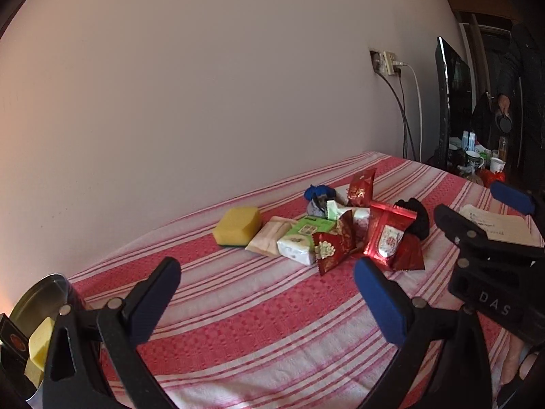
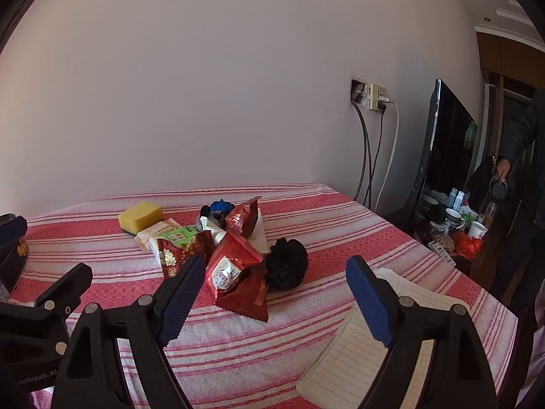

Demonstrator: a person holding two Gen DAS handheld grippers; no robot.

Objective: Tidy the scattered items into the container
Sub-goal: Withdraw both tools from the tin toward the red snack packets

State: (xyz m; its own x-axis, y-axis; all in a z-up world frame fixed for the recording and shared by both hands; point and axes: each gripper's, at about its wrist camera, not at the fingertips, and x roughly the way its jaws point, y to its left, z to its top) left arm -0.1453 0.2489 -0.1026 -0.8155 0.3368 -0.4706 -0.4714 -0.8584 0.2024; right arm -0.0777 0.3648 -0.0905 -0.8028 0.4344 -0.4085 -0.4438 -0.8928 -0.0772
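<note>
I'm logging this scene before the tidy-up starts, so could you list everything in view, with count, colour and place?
yellow sponge: 1, yellow, far left of the pile on the cloth.
second sponge: 1, yellow, in the container.
container: 1, metal, at the table's near left edge.
red snack packets: at least 4, red, middle of the pile.
tissue packs: about 3, white, green and beige, between sponge and packets.
black scrunchie: 1, black, right of the packets.
blue item: 1, blue, behind the pile; kind unclear.
lined paper: 1 sheet, white, near right.
striped cloth: 1, red and white, covering the table.
left gripper: open, empty.
right gripper: open, empty.
</note>
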